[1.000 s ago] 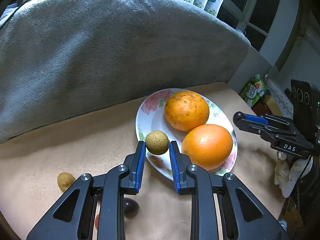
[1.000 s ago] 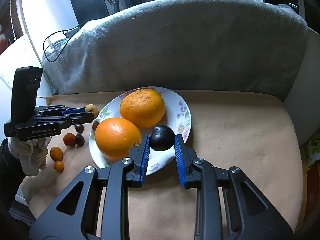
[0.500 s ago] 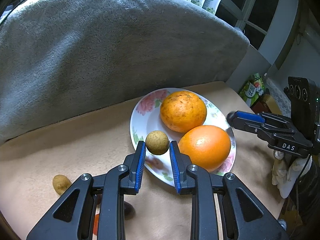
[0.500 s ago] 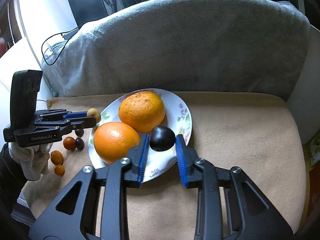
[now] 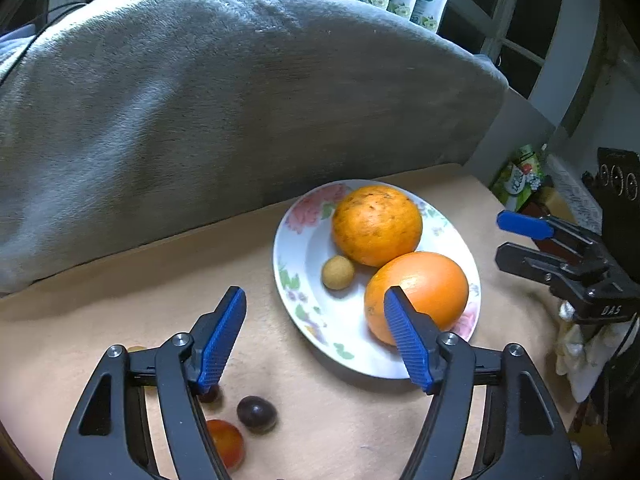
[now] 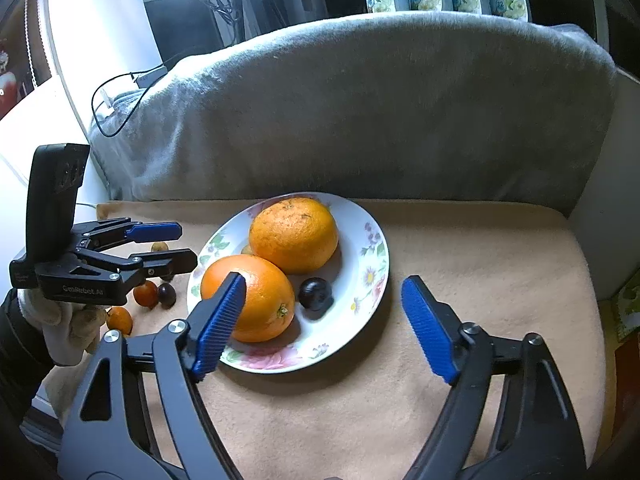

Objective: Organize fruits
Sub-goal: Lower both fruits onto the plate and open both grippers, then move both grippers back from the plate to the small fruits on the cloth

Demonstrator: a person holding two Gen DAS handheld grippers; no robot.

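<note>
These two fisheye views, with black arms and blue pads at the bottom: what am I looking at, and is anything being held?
No robot here: a person holds a pair of hand-held tongs in each hand, each with a camera looking along its fingers. One view is from the left tongs, the other from the right tongs; each also shows the other pair off to the side.

On the tan cushion sits a flowered plate with two oranges, a small tan longan-like fruit and a dark plum-like fruit. More small fruits lie loose on the cushion.

Both tongs have just been opening. Nothing is between their pads now; the tan and dark fruits rest on the plate.
</note>
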